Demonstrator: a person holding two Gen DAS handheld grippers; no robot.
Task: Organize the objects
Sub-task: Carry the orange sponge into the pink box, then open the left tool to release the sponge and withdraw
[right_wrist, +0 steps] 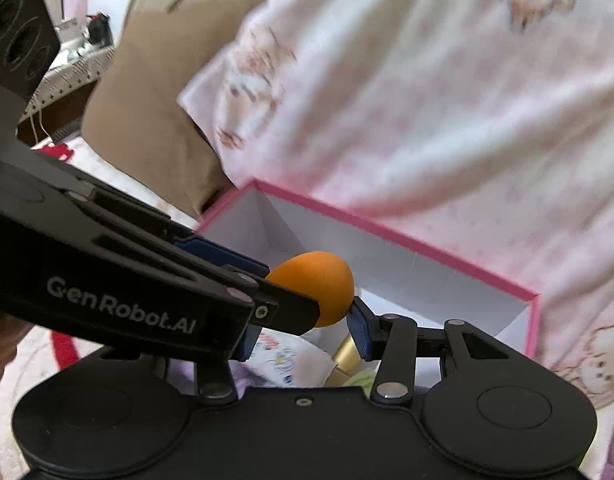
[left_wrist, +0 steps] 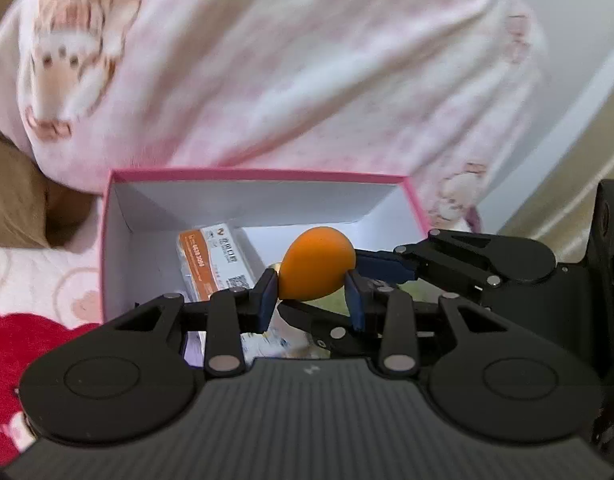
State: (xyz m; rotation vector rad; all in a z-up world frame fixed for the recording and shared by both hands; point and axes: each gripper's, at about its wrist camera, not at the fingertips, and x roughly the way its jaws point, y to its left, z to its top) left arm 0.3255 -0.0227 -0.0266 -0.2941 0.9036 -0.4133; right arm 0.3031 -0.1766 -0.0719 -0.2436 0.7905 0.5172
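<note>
Over the open pink-rimmed box (left_wrist: 267, 176) an orange egg-shaped sponge (left_wrist: 317, 264) hangs, pinched between the blue pads of the left gripper (left_wrist: 313, 298), whose jaws press on its two sides. The right gripper (right_wrist: 307, 328) comes in from the right, and in its own view its right pad touches the sponge (right_wrist: 319, 292) while its left pad is hidden behind the left gripper's finger; I cannot tell whether it truly clamps.

White lettering on the left gripper's arm reads "GenRobot.AI" (right_wrist: 121, 306), seen only from the right wrist. The left wrist view alone shows an orange-and-white packet (left_wrist: 213, 264) lying on the box floor toward its left wall, with white digits on the orange band and a small code square; the print is too blurred to read. The right wrist view alone shows a gold tube (right_wrist: 345, 354) and a white printed wrapper (right_wrist: 291, 360) at the near end of the box (right_wrist: 387, 232).

The box has white inner walls, and the far half of its floor lies bare. It sits on a bed with a pink patterned cover (left_wrist: 35, 276); a pale pink quilt (left_wrist: 307, 80) bulges just behind the far rim, and a tan headboard (right_wrist: 147, 100) stands to the left.
</note>
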